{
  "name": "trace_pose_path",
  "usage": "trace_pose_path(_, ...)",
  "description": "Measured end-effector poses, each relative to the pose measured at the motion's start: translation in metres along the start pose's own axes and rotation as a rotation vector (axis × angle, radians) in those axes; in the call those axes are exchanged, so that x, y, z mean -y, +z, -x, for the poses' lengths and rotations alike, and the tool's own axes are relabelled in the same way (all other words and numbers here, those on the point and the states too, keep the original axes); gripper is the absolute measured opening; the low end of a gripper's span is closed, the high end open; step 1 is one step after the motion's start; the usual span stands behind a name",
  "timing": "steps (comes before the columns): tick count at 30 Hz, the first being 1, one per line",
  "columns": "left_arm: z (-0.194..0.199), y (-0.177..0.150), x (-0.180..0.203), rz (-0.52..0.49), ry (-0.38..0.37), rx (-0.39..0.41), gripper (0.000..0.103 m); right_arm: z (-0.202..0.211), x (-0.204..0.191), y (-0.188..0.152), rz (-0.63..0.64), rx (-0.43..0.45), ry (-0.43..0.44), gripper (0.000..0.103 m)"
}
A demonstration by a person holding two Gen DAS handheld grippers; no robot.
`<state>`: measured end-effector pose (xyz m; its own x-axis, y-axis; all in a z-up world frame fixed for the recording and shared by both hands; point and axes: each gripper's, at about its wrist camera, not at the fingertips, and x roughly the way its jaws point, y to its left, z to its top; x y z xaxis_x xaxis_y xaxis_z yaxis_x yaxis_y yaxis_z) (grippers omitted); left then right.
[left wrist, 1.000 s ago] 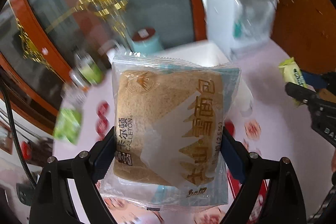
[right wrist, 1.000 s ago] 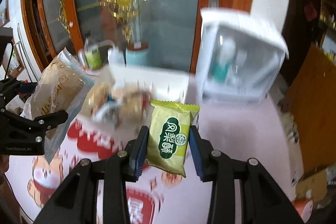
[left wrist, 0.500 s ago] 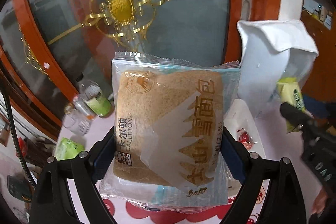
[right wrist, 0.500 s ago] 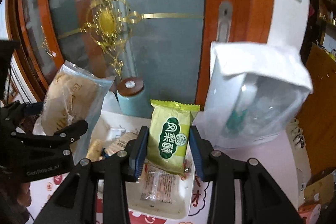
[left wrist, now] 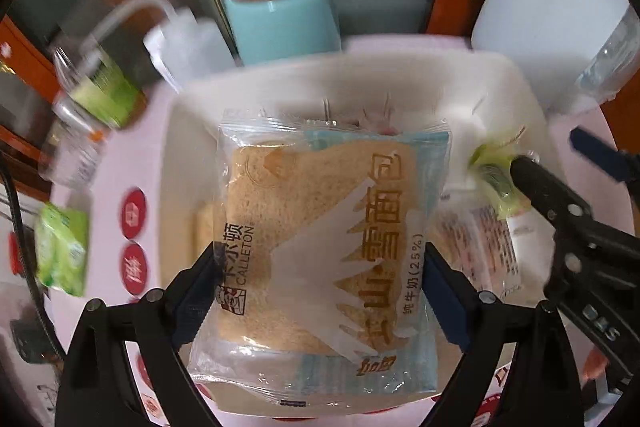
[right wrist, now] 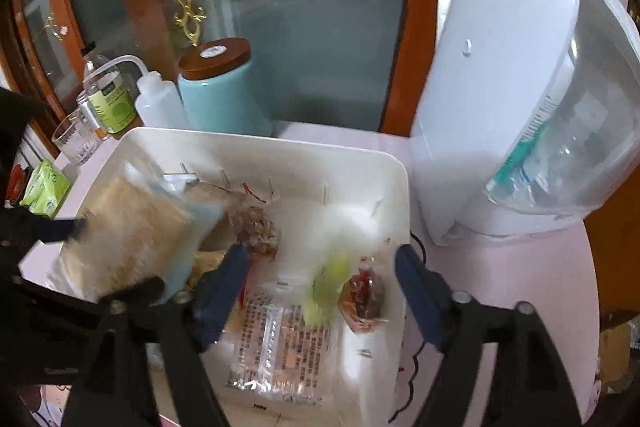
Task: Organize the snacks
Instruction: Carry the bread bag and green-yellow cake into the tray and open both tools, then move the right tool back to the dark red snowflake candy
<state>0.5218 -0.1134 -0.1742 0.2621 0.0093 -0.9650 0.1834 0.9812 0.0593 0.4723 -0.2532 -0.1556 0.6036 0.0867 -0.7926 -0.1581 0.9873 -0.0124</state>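
Right wrist view: our white bin holds wrapped snacks; our left gripper pinches the Calleton bread packet above it; our right gripper, jaws just opening, stands spread over the blurred green pastry packet.

A white bin sits on a pale pink tabletop printed with red round emblems. The tan bread's clear wrapper carries pale blue bands and brown lettering. By the tabletop's far edge stands a teal canister with a brown lid.

Bread packet over the bin, canister behind it (bottles left), bag right
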Motion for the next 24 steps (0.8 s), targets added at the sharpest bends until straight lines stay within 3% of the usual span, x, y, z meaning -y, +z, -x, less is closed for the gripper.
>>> trace_pose_path(6, -0.001, -0.006, 0.008, -0.053, 0.054, 0.035, 0.095, 0.000, -0.002, -0.003, -0.001, -0.015, 0.012, 0.079)
trace_pose_path(7, 0.005, -0.008, 0.011, -0.065, 0.062, 0.055, 0.101, 0.001, -0.002, -0.004, -0.001, -0.017, 0.016, 0.079)
trace_pose_path(10, 0.026, -0.013, 0.015, -0.101, 0.073, 0.108, 0.103, 0.009, -0.002, -0.007, -0.002, -0.015, 0.023, 0.079)
trace_pose_path(24, 0.100, -0.049, 0.026, -0.136, 0.088, 0.175, 0.103, 0.087, -0.003, -0.015, 0.008, 0.039, 0.007, 0.079)
